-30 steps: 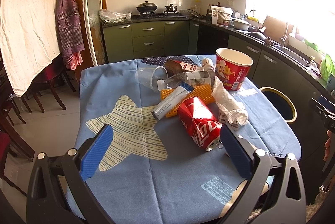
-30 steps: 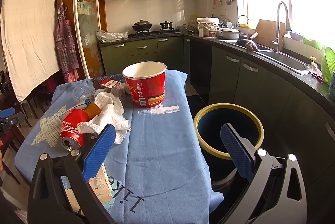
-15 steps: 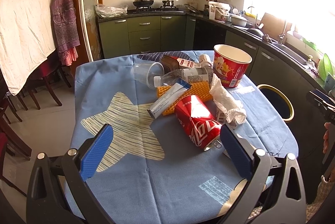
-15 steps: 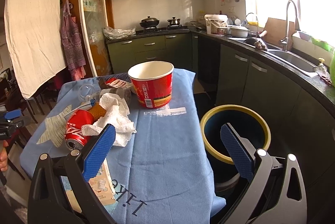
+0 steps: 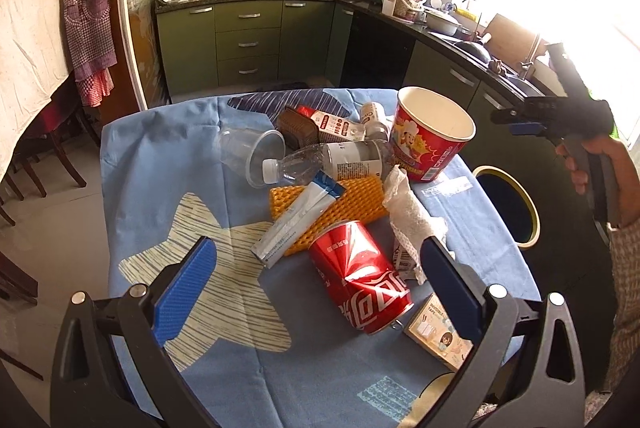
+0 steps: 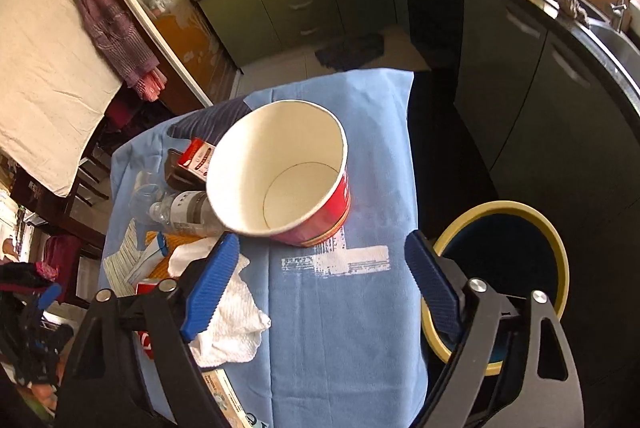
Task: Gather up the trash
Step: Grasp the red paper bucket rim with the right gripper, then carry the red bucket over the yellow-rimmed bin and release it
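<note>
We see a blue tablecloth (image 5: 168, 148) strewn with trash around a red paper bucket (image 6: 280, 172). Our right gripper (image 6: 322, 274) hangs just above the bucket, jaws spread wide and empty. Our left gripper (image 5: 320, 280), also spread, hovers near a crushed red cola can (image 5: 360, 276), with a crumpled paper towel (image 5: 412, 220) between can and bucket. Beside the bucket lies what looks like a clear water bottle (image 5: 320, 160). A yellow-rimmed bin (image 6: 520, 212) stands below the table's edge, right of the bucket.
</note>
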The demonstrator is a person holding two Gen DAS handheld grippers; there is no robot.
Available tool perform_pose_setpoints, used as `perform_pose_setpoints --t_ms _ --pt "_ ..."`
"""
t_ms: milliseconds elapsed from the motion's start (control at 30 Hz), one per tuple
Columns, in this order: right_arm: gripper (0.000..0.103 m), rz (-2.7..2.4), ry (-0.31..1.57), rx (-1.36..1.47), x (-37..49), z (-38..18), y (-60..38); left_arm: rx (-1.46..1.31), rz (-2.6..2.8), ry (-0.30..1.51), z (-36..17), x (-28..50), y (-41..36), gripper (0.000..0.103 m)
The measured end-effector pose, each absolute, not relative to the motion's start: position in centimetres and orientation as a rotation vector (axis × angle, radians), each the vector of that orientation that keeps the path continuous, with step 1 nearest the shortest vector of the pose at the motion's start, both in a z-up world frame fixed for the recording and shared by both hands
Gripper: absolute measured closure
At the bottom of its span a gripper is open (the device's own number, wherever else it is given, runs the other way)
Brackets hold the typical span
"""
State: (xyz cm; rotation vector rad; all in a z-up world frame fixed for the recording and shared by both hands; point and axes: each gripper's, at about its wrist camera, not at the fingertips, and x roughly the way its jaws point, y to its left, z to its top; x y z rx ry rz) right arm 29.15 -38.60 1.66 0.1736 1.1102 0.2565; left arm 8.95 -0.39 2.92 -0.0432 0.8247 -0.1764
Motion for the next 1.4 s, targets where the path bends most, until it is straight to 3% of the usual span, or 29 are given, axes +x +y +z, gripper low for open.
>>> perform_pose_setpoints --t_ms 133,300,533,600,933,1167,1400 --pt "0.044 0.215 1.209 0.165 33.8 -0.6 -38.1 -0.022 -0.192 0.825 3.2 10.2 -1.1 0.006" --pt "0.07 0.181 1.259 0.121 36.9 -2.3 -37.0 -0.001 -0.207 0.822 3.2 11.1 -1.7 0.006" --pt "0.079 0.139 1.3 0.067 37.8 -3.5 -35.6 0.007 -0.224 0.833 2.8 11.4 -1.8 0.006" --pt "0.097 0.128 1.301 0.064 37.9 -3.7 -35.6 0.007 -0.225 0.836 2.7 11.4 -1.7 0.006" --pt "0.098 0.143 1.25 0.119 37.0 -1.9 -38.0 0.012 -0.22 0.832 2.6 11.0 -1.3 0.006" --pt "0.098 0.045 1.184 0.226 33.9 1.3 -47.5 0.018 -0.236 0.829 2.5 10.4 -2.0 0.006" --pt "0.098 -0.15 1.247 0.363 29.9 -3.9 -59.3 0.013 -0.24 0.822 2.7 10.4 -2.5 0.006"
